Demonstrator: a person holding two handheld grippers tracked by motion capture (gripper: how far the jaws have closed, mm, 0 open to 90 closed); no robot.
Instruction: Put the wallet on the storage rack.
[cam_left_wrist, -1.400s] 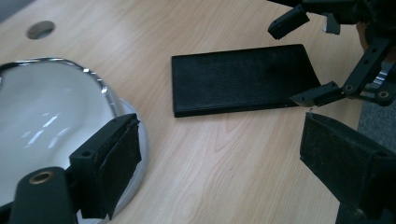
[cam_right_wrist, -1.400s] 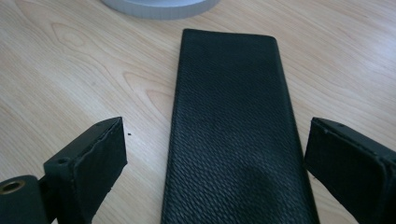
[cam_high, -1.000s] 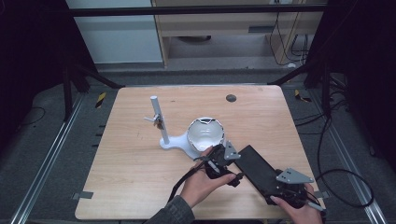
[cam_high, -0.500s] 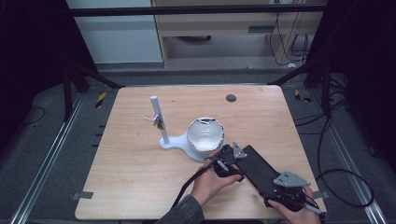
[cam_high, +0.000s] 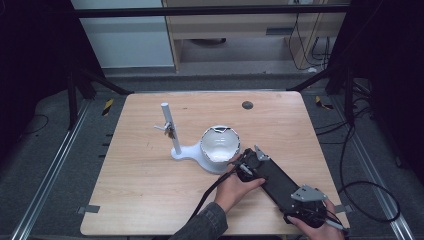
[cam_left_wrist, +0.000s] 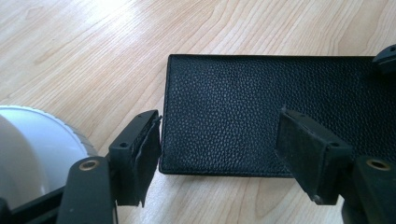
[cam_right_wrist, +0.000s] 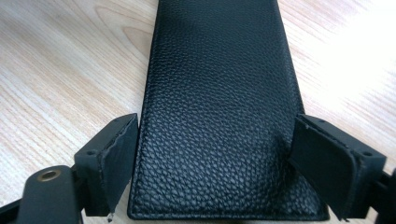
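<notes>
A long black leather case (cam_high: 277, 182) lies slantwise on the wooden table (cam_high: 150, 190), near its front right. My left gripper (cam_high: 252, 160) is at the case's far end, beside the white bowl. In the left gripper view the case (cam_left_wrist: 243, 102) runs off to the right; the left gripper (cam_left_wrist: 224, 154) straddles its corner, one pad beside the short edge, the other over the top. Its jaws have just been opening a little, with the corner between them. My right gripper (cam_high: 296, 197) holds the near end. There the right gripper (cam_right_wrist: 219, 158) presses the case (cam_right_wrist: 219, 70) across its width.
A white stand with an upright post (cam_high: 167, 127) and a white bowl-shaped holder (cam_high: 220, 145) stands mid-table, close to the left gripper; its rim (cam_left_wrist: 28, 154) shows at that gripper's left. A small dark round spot (cam_high: 247, 105) marks the far table. Cables trail off the right edge.
My left hand has moved a little to the right and lower, bringing its gripper down over the case's far end. The right hand and the case have stayed put.
</notes>
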